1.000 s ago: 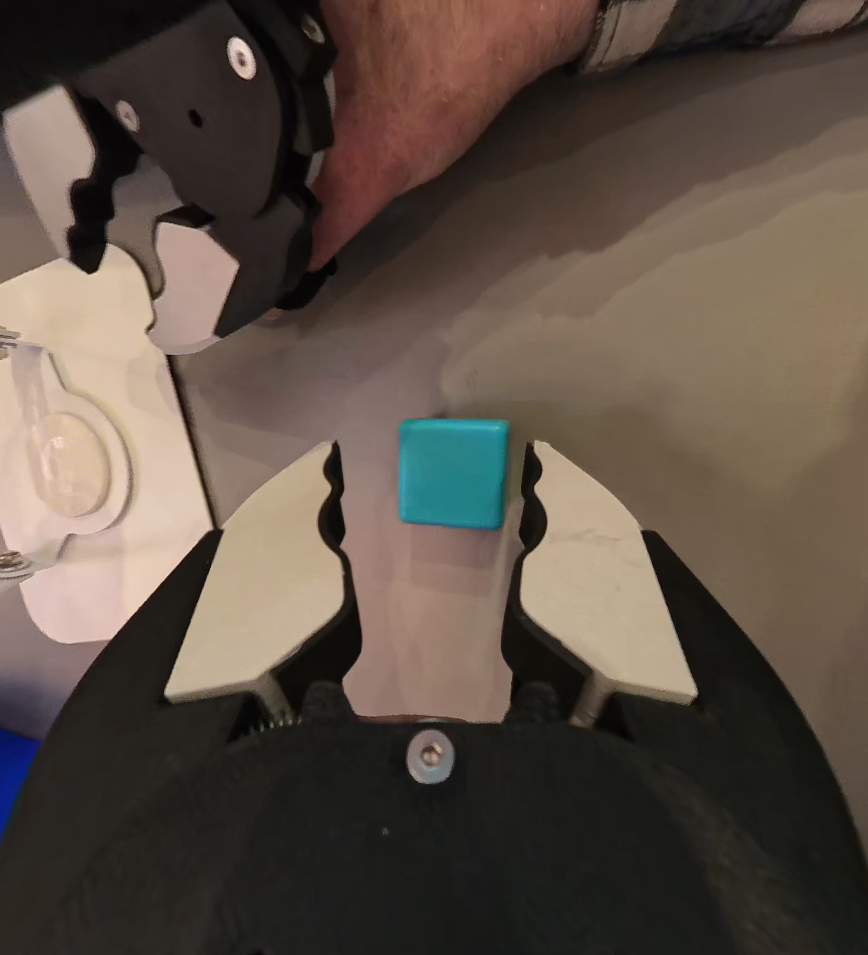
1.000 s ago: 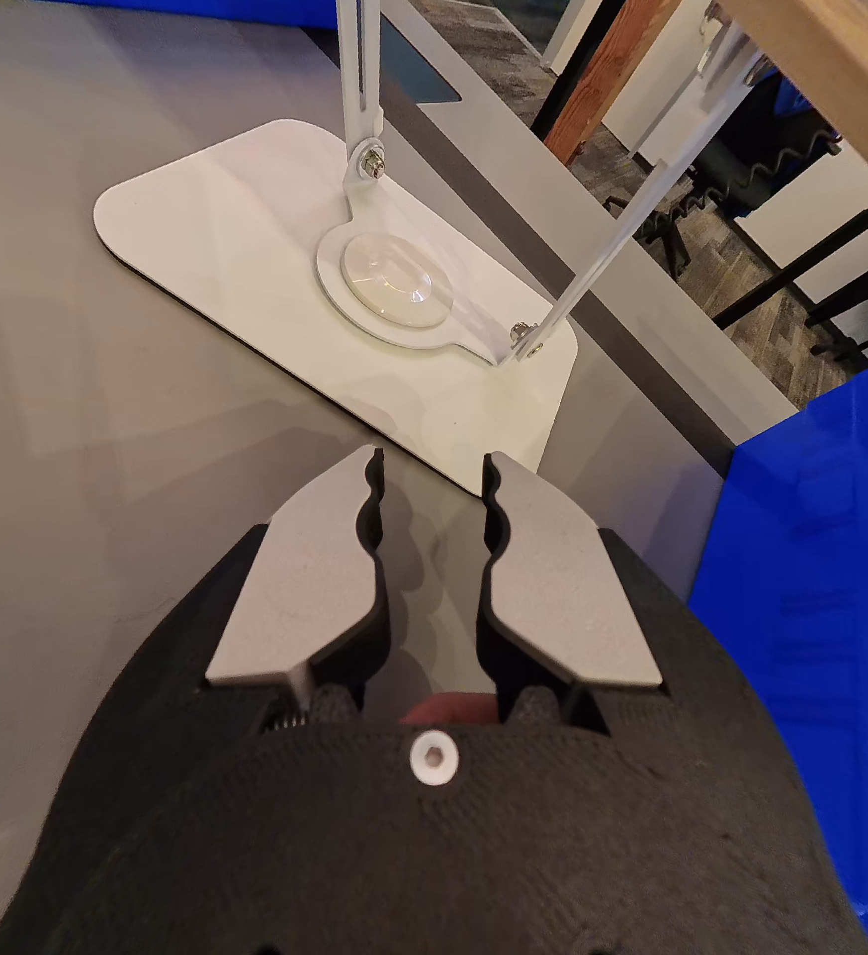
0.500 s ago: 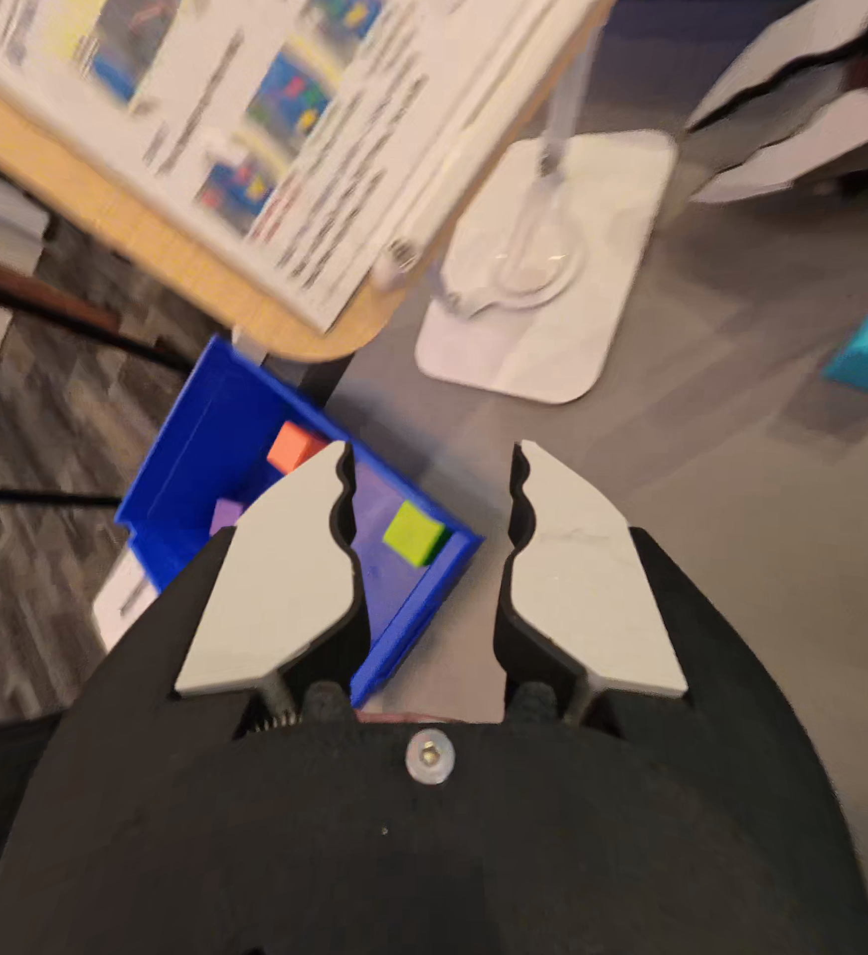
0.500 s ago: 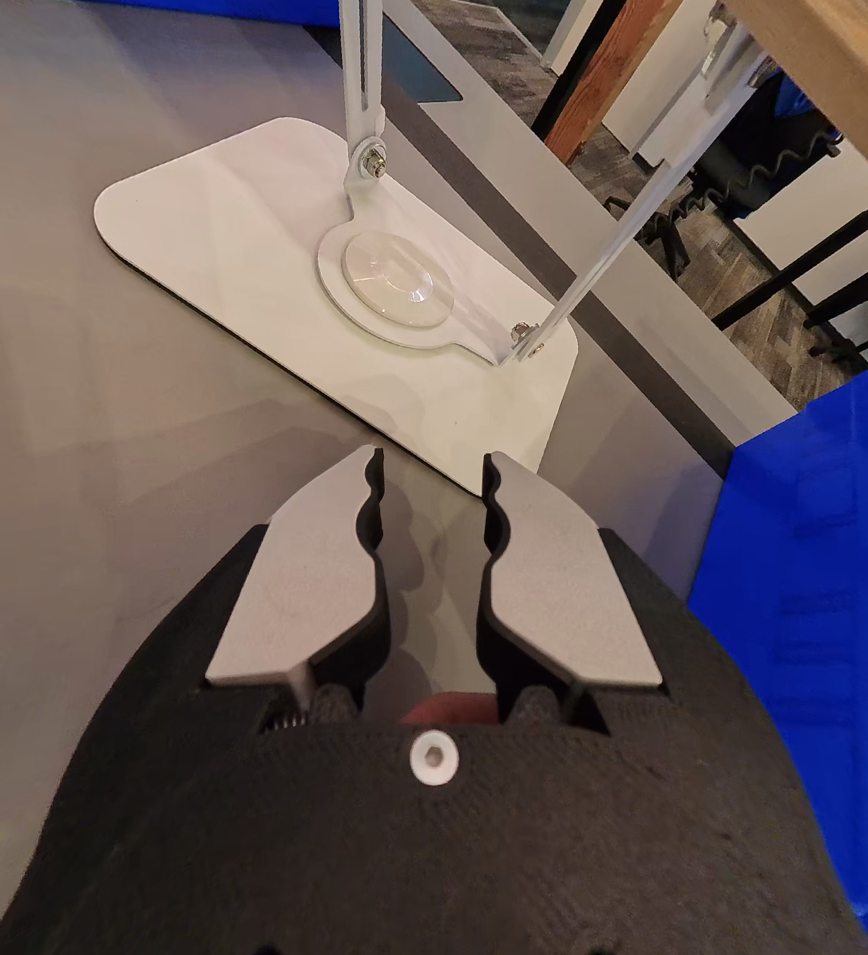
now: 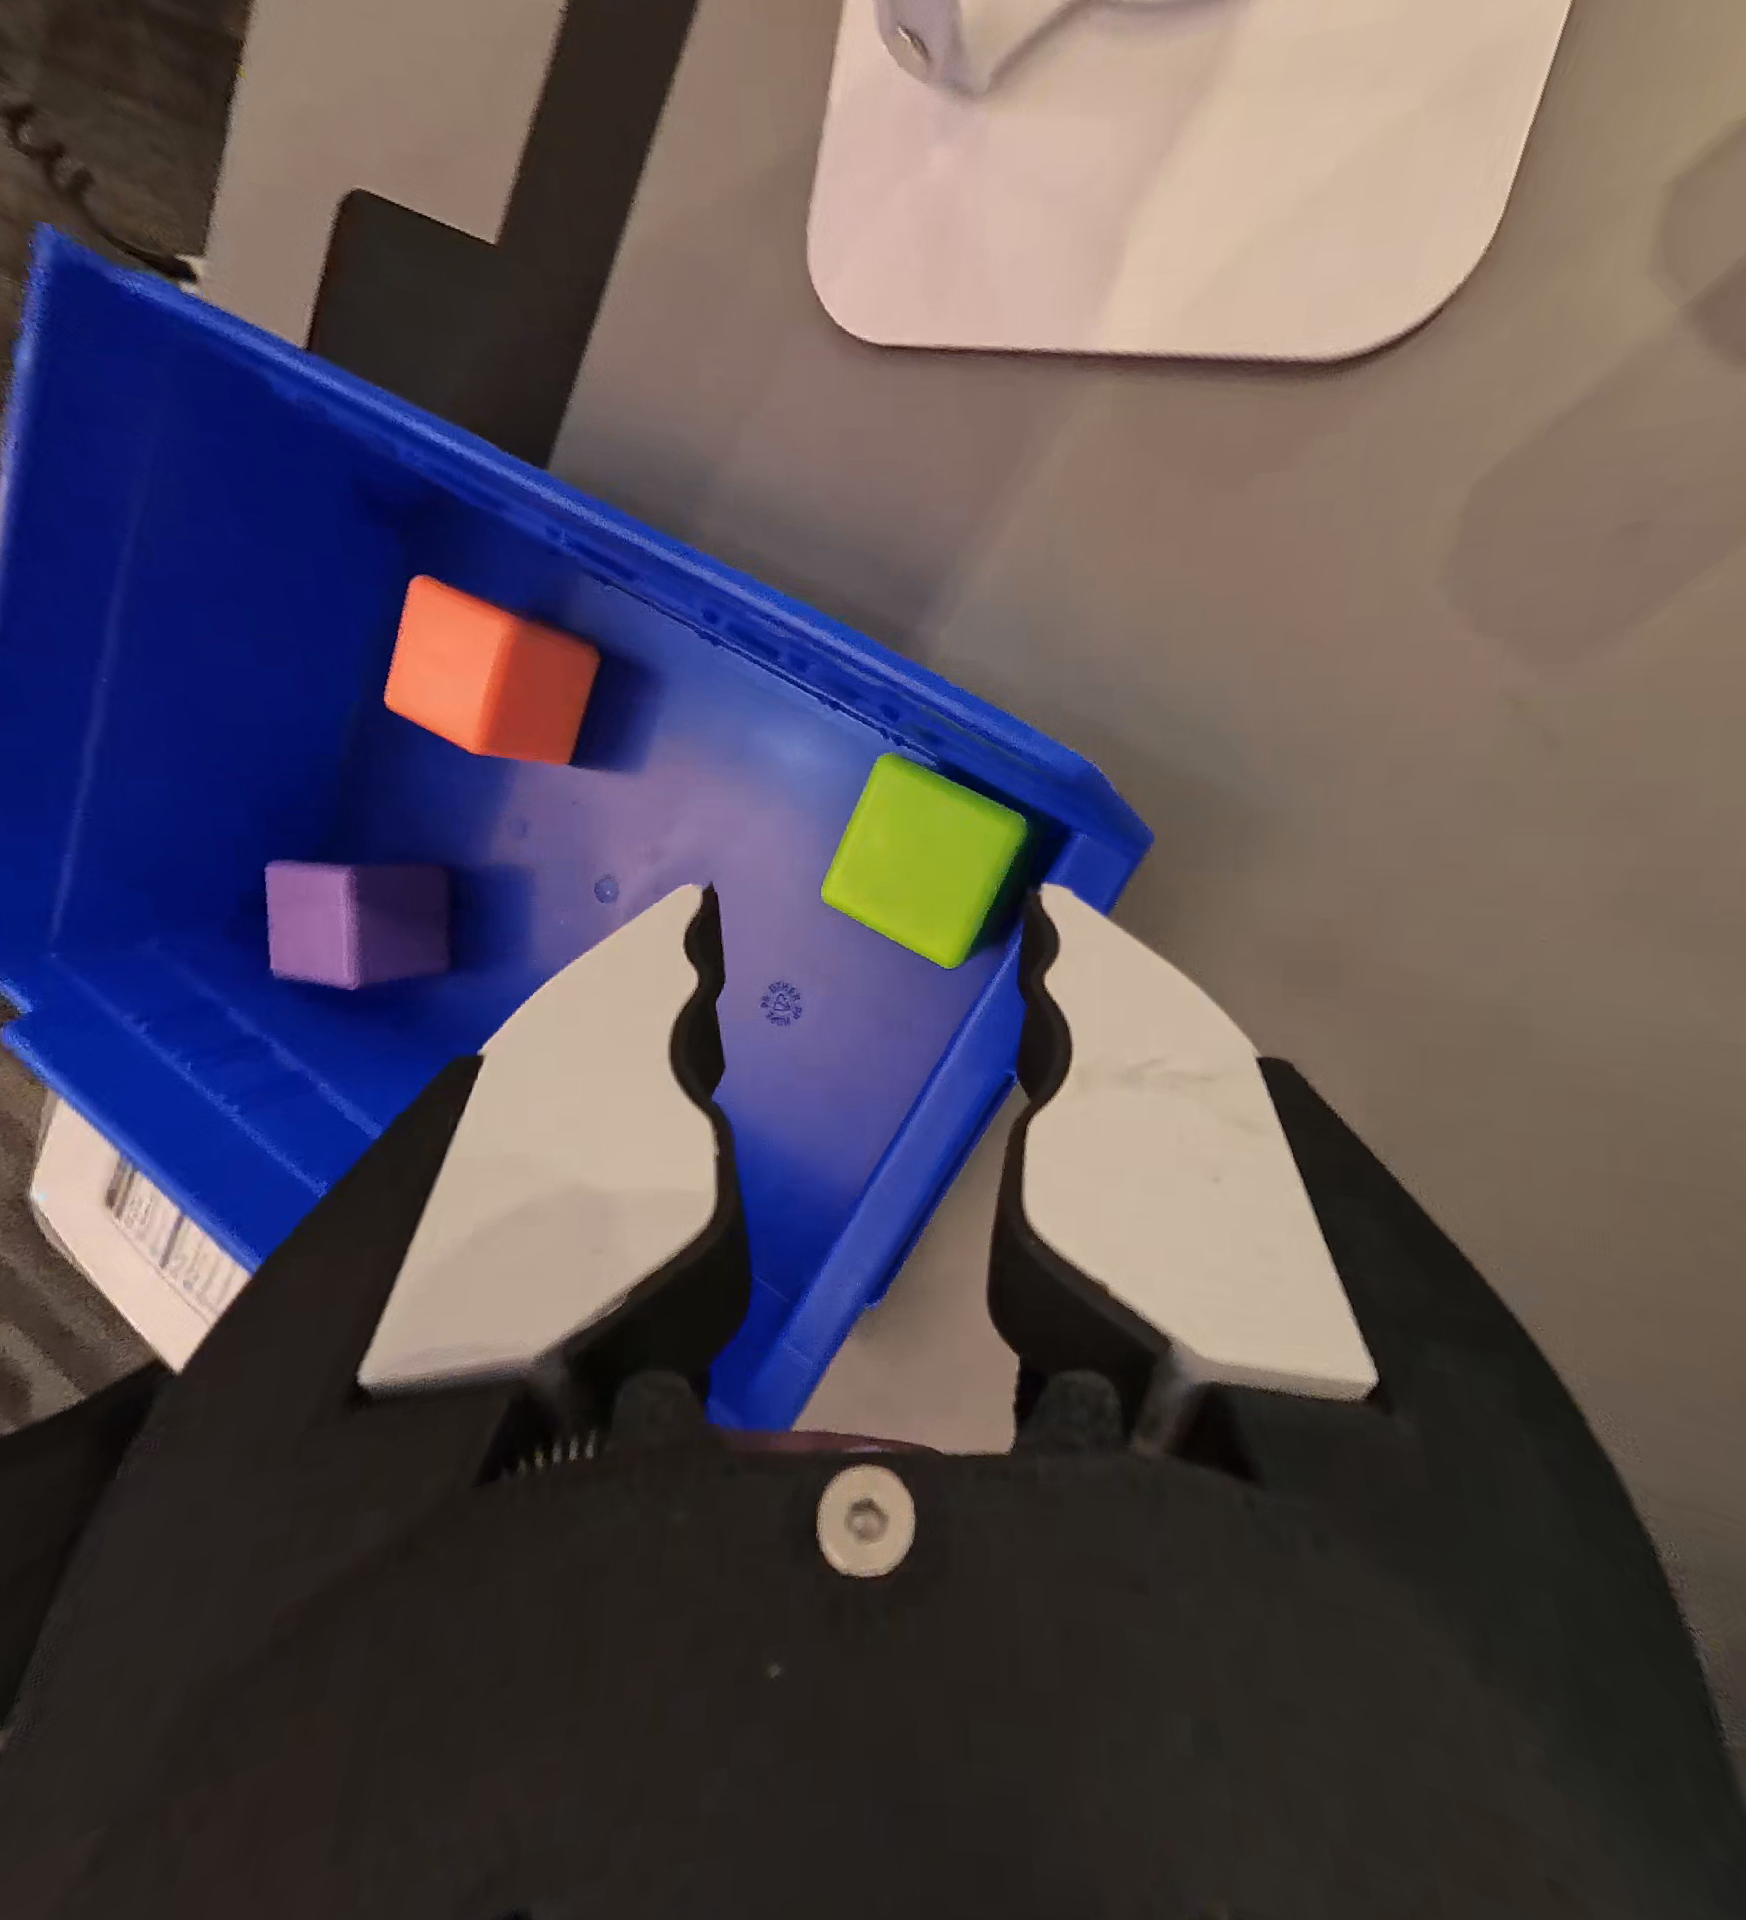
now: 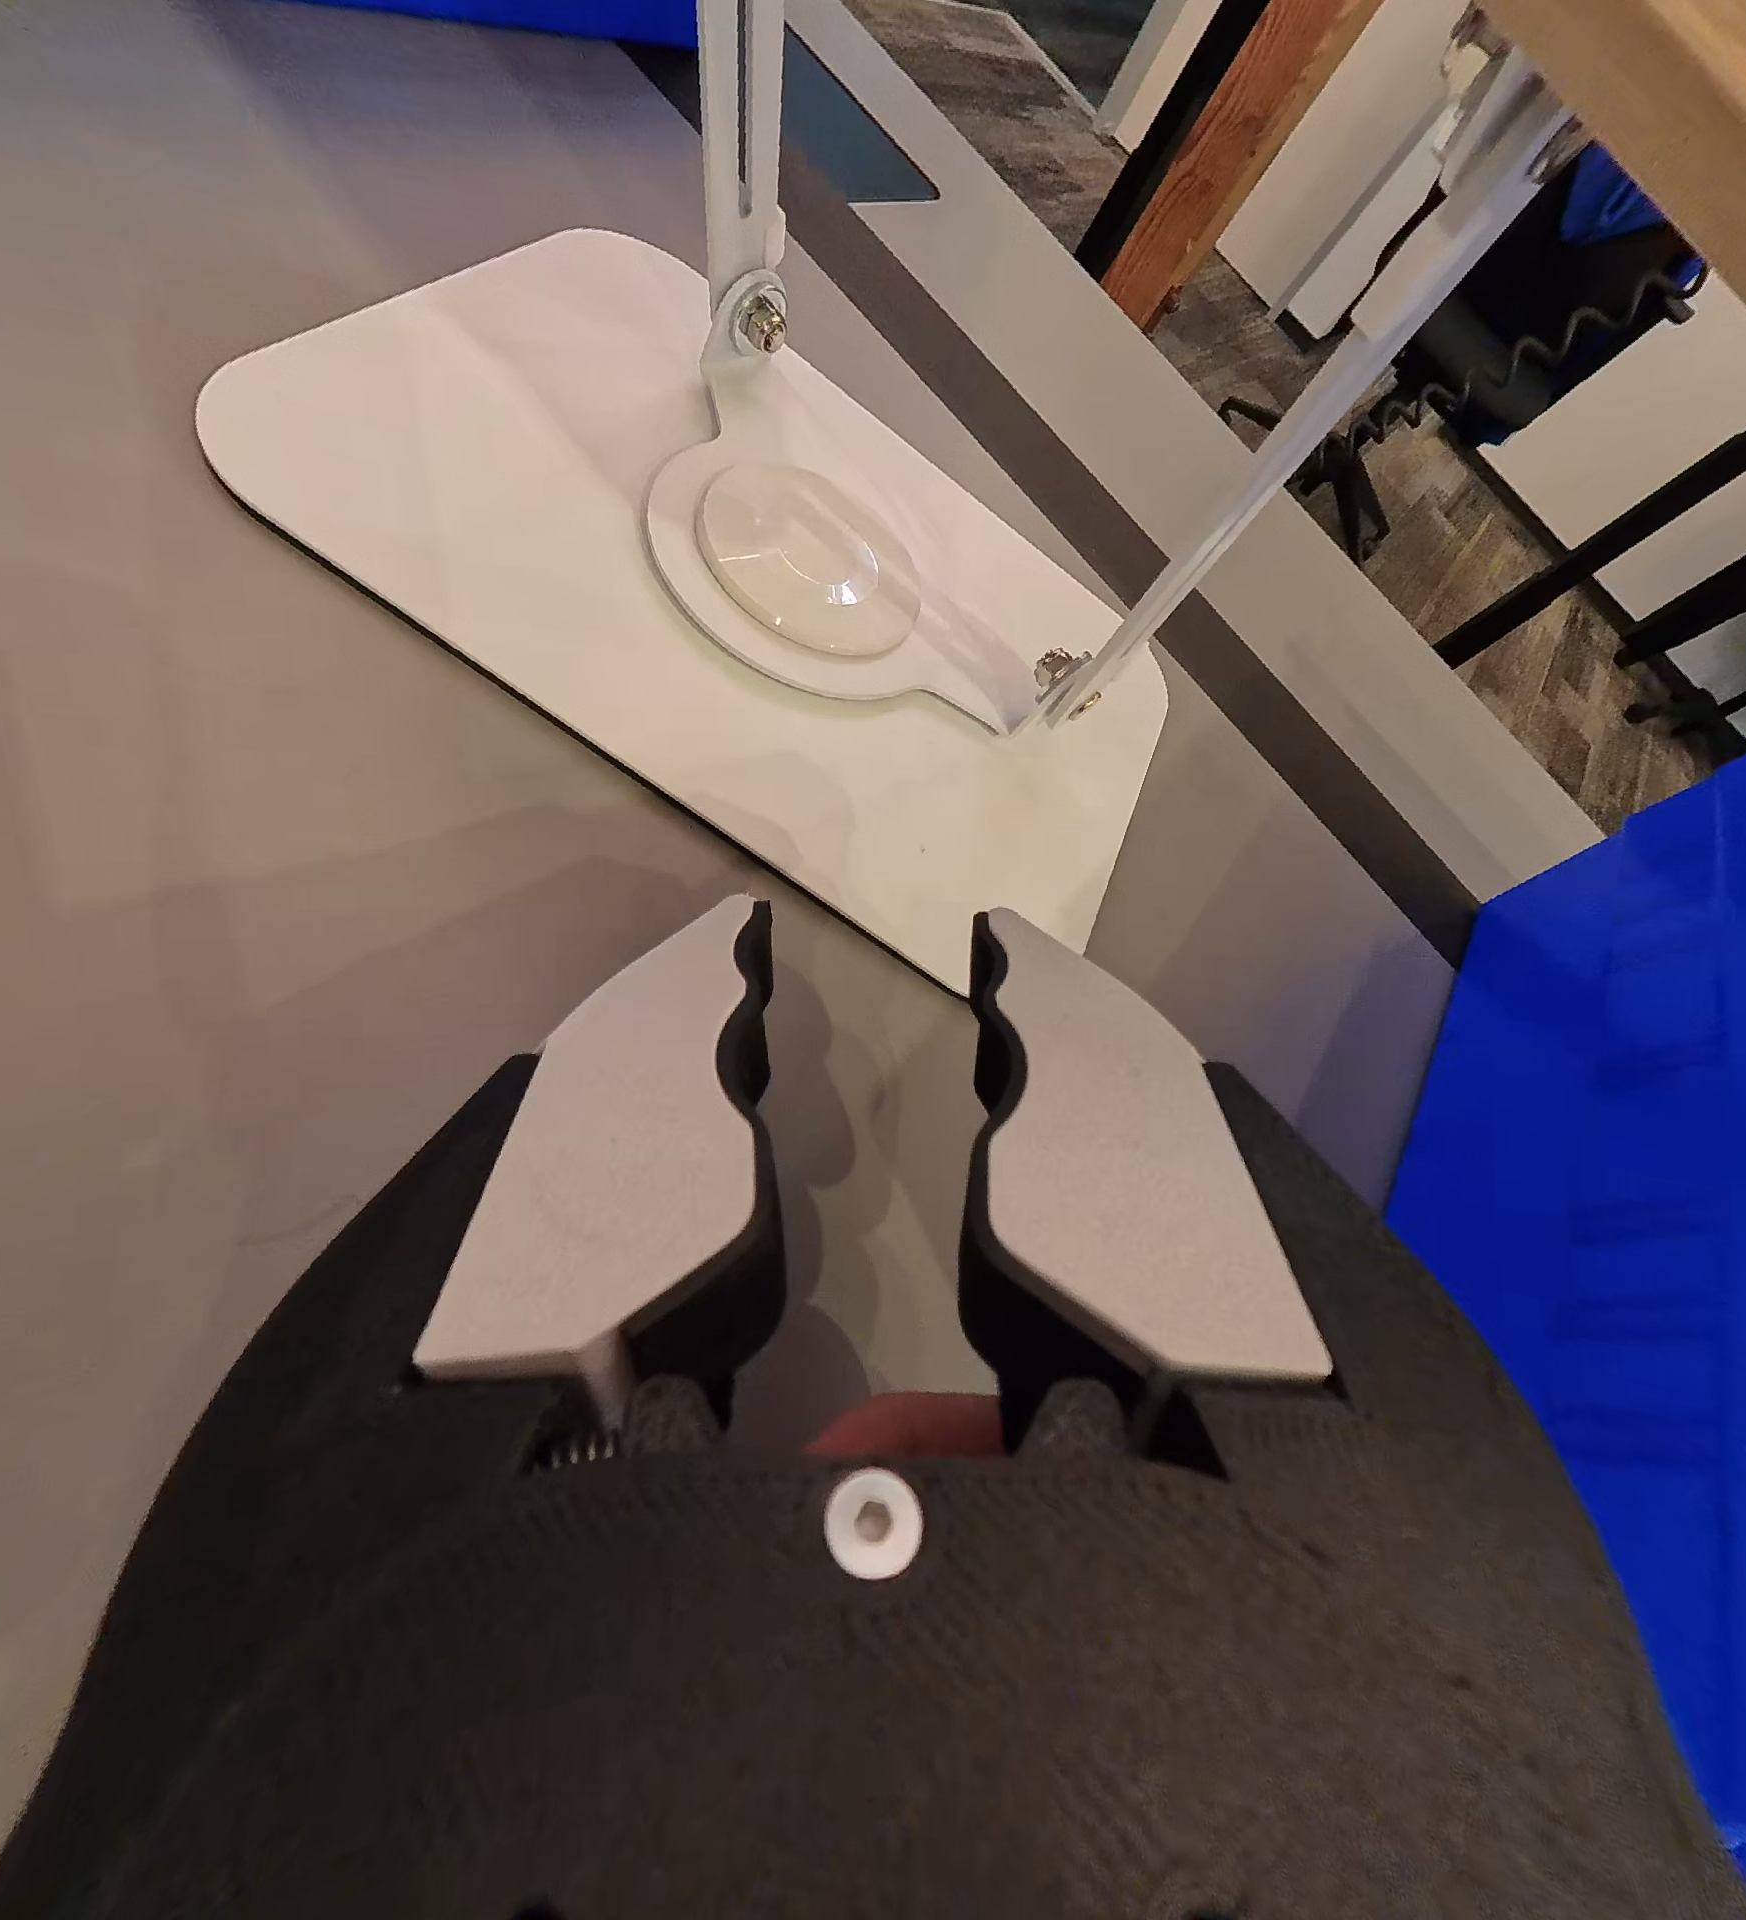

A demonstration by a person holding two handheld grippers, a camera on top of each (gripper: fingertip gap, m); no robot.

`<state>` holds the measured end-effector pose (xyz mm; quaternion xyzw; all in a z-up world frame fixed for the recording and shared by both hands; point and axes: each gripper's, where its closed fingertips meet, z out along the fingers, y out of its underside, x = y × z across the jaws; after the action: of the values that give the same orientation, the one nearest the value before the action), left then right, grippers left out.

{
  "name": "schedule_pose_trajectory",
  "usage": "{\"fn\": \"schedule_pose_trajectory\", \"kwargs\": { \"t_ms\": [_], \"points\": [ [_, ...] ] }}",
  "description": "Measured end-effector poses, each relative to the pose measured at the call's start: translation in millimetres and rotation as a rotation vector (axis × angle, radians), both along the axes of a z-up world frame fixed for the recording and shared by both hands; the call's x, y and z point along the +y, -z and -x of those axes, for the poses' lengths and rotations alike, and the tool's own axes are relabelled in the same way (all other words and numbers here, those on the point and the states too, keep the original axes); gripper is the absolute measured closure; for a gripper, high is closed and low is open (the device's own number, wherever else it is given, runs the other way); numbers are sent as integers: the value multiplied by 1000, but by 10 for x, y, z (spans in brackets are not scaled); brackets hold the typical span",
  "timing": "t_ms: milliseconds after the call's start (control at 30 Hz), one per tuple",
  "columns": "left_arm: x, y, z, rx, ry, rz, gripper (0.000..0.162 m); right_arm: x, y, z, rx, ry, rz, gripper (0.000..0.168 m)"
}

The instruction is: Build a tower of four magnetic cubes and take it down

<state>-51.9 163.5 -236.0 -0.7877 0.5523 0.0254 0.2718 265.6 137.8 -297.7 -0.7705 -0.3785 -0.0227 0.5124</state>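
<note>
In the left wrist view a blue bin (image 5: 173, 582) holds three cubes: orange (image 5: 490, 670) at the back, purple (image 5: 355, 922) at the left, green (image 5: 923, 859) in the right corner. My left gripper (image 5: 867, 902) is open and empty, hovering above the bin's near right part, the green cube just beyond its right fingertip. My right gripper (image 6: 869, 914) is open and empty, low over the grey table (image 6: 173, 727), pointing at a white stand base (image 6: 495, 488). The teal cube is out of view.
The white stand base (image 5: 1212, 177) with its thin arms (image 6: 734, 156) sits on the table beyond both grippers. A blue bin wall (image 6: 1658, 1195) stands right of the right gripper. The table edge and floor lie behind the bin. A wooden board (image 6: 1700, 135) overhangs at upper right. Tip to tip, the grippers are about 35 centimeters apart.
My left gripper left the teal cube on the table, swung left and came down over the blue bin, still open. The right gripper has not moved.
</note>
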Motion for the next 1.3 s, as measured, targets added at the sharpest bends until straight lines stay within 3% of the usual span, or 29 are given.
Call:
{"fn": "schedule_pose_trajectory", "kwargs": {
  "t_ms": [33,600,1300],
  "points": [
    [9,37,3,20,14,1,107,0,0,0,0,0,0,132],
    [81,417,20,86,184,129,111,-11,16,14,-19,-9,-2,132],
    [127,530,-1,61,220,196,116,-23,33,19,-36,-15,-2,131]
  ]
}}
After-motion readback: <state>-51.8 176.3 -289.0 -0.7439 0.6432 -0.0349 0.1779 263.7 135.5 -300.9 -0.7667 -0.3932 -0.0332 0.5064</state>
